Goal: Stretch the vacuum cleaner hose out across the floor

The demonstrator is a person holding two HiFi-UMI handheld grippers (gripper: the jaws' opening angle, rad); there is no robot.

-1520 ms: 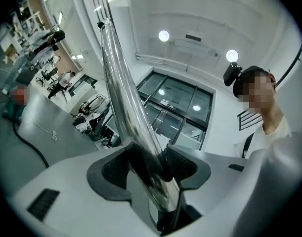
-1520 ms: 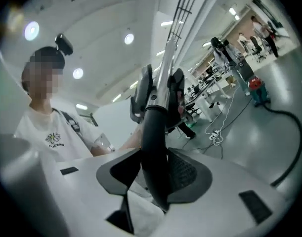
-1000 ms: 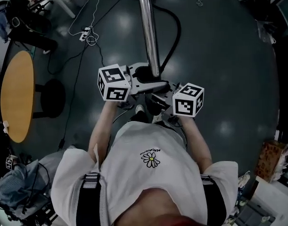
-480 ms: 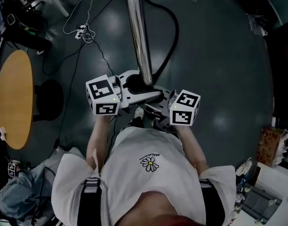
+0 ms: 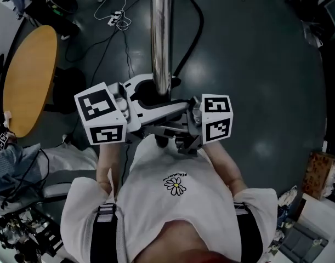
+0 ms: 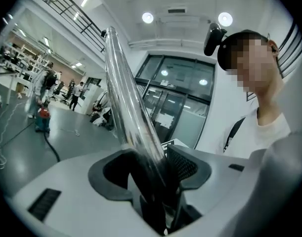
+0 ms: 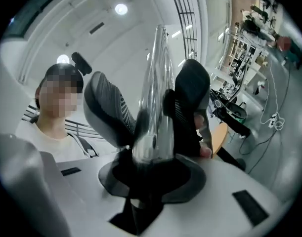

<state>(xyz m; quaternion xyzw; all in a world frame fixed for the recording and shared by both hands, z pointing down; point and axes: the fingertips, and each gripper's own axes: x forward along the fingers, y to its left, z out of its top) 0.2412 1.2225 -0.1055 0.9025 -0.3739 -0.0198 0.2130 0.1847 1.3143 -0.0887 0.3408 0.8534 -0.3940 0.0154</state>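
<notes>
Here, the left gripper (image 6: pixel 151 168) is clamped on a vacuum cleaner's chrome tube (image 6: pixel 122 93), which runs down between its jaws. The right gripper (image 7: pixel 153 110), nearer the person on the same tube, is closing, its meshed pads (image 7: pixel 113 113) against the metal on either side. Those holds are plain only in the two gripper views. In the head view the marker cubes (image 5: pixel 100 119) cover much of the jaws. That overhead view alone shows the black hose (image 5: pixel 198 29). It lies on the dark floor (image 5: pixel 255 64) beyond both grippers, curving from the top edge back toward the tube just ahead of the left gripper, on the tube's right and touching neither gripper. A round wooden table (image 5: pixel 27 81) stands well off to the person's left, and a white cable (image 5: pixel 115 12) lies looped on the floor beyond it.
</notes>
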